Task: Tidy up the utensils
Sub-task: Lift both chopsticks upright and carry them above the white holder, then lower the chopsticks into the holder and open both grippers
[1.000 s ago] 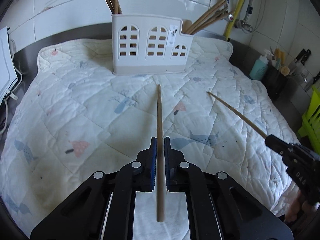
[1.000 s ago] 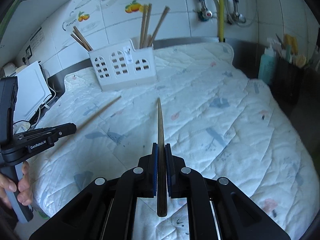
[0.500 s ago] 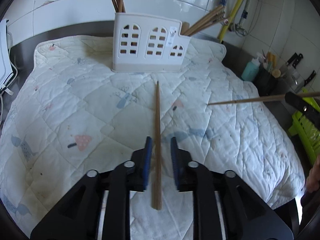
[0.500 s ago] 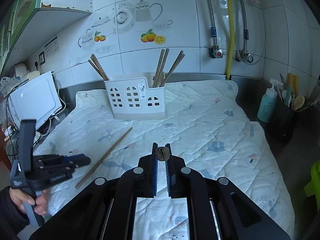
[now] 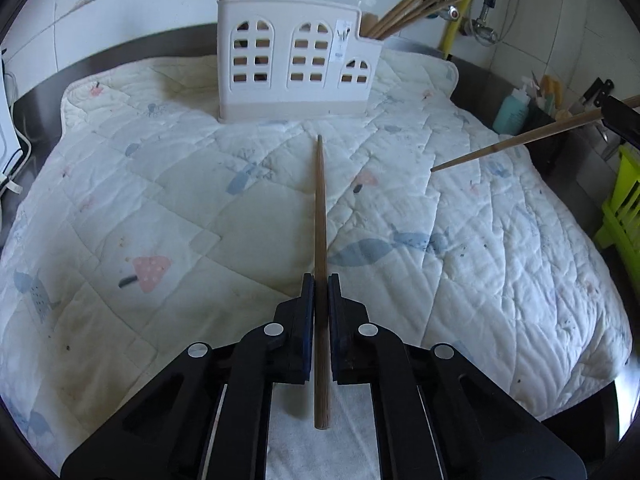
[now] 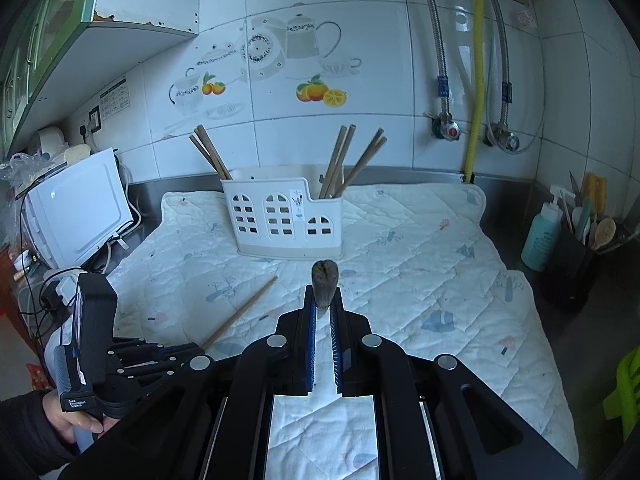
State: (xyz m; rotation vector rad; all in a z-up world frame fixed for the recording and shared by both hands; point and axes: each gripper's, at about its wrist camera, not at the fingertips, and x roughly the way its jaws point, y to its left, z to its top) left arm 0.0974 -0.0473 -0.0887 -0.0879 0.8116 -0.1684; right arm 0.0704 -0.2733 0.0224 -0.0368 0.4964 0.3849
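Note:
A white utensil caddy [image 5: 294, 68] with arched windows stands at the back of the quilted mat; several wooden chopsticks lean in it. It also shows in the right wrist view [image 6: 284, 220]. My left gripper [image 5: 319, 280] is shut on a wooden chopstick [image 5: 320, 216] that points at the caddy, low over the mat. My right gripper [image 6: 324, 294] is shut on another chopstick [image 6: 325, 282], seen end-on, raised above the mat; it also shows in the left wrist view [image 5: 516, 144] at the right. The left gripper [image 6: 192, 347] and its chopstick [image 6: 244, 308] appear at lower left.
A white quilted mat [image 5: 160, 200] covers a steel counter. A white appliance [image 6: 76, 216] with cables sits at left. A teal bottle [image 6: 542, 236] and a dark utensil holder [image 6: 576, 268] stand at right. A green rack [image 5: 624, 208] is at the far right. Tiled wall with pipes [image 6: 476, 72] behind.
My right gripper lifted and tilted its chopstick up, so it now shows end-on. My left gripper's jaws opened briefly around its chopstick and closed again, and it moved nearer the caddy.

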